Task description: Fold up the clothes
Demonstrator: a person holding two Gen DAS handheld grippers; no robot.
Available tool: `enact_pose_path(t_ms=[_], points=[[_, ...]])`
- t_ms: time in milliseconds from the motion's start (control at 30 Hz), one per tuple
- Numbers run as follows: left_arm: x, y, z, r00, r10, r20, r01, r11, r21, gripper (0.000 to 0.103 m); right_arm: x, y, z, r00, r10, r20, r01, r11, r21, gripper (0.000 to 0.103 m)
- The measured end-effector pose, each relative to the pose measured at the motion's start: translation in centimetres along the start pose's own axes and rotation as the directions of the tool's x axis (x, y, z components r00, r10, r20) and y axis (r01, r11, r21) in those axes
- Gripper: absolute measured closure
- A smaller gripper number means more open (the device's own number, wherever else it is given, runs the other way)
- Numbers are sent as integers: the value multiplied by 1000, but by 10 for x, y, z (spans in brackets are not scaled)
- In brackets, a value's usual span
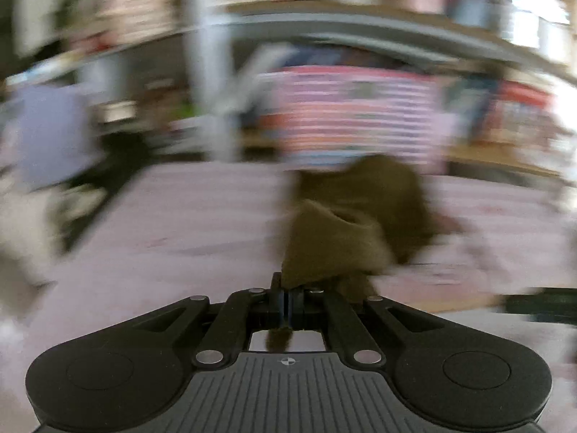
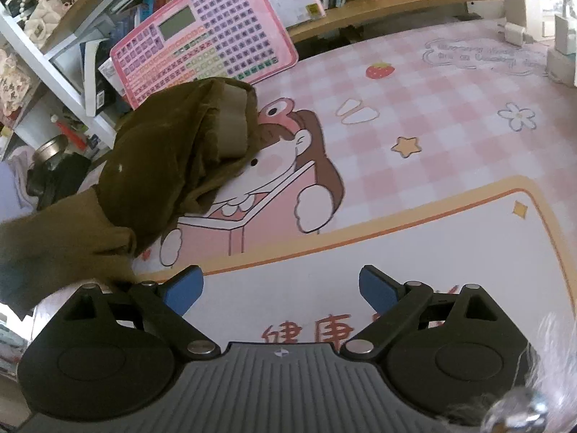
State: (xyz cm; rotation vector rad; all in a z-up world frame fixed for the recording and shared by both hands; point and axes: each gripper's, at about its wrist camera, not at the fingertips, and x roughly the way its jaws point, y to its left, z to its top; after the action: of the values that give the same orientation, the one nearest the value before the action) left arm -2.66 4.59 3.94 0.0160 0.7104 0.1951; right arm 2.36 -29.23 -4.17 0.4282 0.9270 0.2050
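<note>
Left gripper [image 1: 288,299] clamped on a corner of crumpled olive-brown cloth garment [image 2: 180,144], lifted over left side of pink checkered cartoon mat covering bench [image 2: 450,115]. Right gripper [image 2: 281,285] spread wide, empty, above mat's white panel.
</note>
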Motion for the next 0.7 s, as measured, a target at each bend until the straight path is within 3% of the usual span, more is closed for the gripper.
enact_pose_path(t_ms=[100,200,300,400,467,533,600,700], points=[[6,58,-5,984,165,-70,-170,982,-81,102,3,8,-1,1000,12,-4,-13,1000,-11,9],[5,84,-12,973,211,-92,-221,969,-114,102,9,15,0,1000,28,-9,-28,1000,-1,10],[-1,95,-10,978,198,-61,-206,961,-185,102,18,19,8,996,84,-19,-83,994,78,10],[-24,102,2,994,83,65,-62,961,-271,102,32,21,18,979,205,-22,-195,956,219,10],[-43,89,22,987,-11,163,44,978,-205,102,46,20,23,945,326,-10,-300,879,370,10],[-64,79,44,965,-73,253,114,982,-150,102,64,19,24,908,418,17,-363,768,527,11],[-84,81,64,935,-110,336,173,971,-165,102,81,18,22,891,452,48,-376,672,638,12],[-110,88,91,884,-144,444,247,952,-181,102,101,22,22,873,478,94,-389,568,725,12]])
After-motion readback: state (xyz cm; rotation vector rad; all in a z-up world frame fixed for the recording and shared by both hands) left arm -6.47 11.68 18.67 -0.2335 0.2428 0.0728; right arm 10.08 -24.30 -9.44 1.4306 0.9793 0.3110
